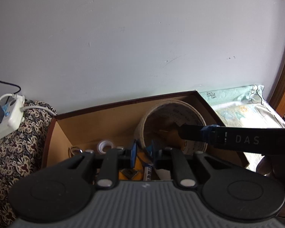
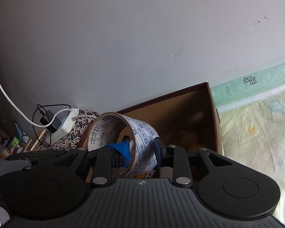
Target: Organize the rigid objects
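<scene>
A big roll of printed packing tape is clamped by its wall in my right gripper, one blue-padded finger inside the ring and one outside. It hangs over an open brown cardboard box. In the left wrist view the same roll sits inside the box, with the right gripper's finger reaching in from the right. My left gripper is open and empty, low over the box's near part.
In the box lie a small white tape ring, a tube and small items. A white power strip with cables rests on patterned cloth at left. A pale sheet lies at right. A wall stands behind.
</scene>
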`<state>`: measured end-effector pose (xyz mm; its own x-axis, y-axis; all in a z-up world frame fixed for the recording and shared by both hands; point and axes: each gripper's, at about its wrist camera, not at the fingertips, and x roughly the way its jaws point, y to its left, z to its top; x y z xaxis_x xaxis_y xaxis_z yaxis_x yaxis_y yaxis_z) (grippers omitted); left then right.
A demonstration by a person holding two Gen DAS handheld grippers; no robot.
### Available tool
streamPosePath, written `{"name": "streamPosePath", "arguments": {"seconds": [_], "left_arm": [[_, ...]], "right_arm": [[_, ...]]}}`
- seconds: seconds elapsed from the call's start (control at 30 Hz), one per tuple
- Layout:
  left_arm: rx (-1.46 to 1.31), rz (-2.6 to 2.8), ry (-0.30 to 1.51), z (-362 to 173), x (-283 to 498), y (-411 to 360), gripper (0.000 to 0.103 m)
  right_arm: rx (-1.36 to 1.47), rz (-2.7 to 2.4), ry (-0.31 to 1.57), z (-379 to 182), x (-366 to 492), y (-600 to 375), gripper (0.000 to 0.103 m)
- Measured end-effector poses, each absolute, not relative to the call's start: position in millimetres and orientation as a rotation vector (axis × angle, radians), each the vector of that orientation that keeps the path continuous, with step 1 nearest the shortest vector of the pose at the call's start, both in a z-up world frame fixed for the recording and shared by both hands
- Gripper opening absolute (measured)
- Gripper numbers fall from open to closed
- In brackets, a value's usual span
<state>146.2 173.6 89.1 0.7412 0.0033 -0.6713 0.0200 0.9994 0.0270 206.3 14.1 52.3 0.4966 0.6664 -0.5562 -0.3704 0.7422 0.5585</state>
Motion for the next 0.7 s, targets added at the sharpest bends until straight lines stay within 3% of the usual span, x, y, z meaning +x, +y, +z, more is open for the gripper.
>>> {"name": "streamPosePath", "arguments": {"seconds": [0.7], "left_arm": [[-0.17,-0.035,0.889,32.1,213.9,246.2,0.013]], "right_arm": [[0.39,0.533,1.04,14.9,263.0,74.2,0.009]]}}
